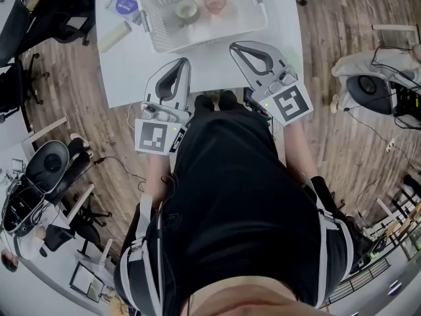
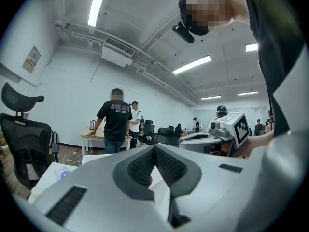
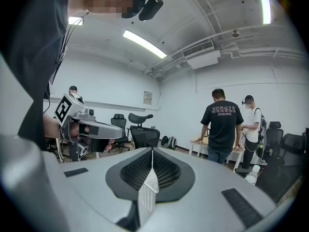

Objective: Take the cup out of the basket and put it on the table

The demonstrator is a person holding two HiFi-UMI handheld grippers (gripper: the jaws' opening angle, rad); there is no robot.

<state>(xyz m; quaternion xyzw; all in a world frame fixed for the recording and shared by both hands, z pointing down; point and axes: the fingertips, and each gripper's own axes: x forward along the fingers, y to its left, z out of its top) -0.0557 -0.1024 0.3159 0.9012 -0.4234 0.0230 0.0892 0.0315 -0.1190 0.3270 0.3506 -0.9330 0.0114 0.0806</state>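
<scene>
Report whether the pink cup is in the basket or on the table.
In the basket: the pink cup stands upright inside the white basket, beside a green cup.

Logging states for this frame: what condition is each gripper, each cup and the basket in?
left gripper: shut, empty.
right gripper: shut, empty.
green cup: upright, in the basket.
pink cup: upright, in the basket.
basket: on the table, holding both cups.

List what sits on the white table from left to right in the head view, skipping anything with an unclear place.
In order: cream roll → greenish cup → pink cup; both cups sit inside the white basket. The blue-topped item overlaps the roll sideways, so it is left out.
</scene>
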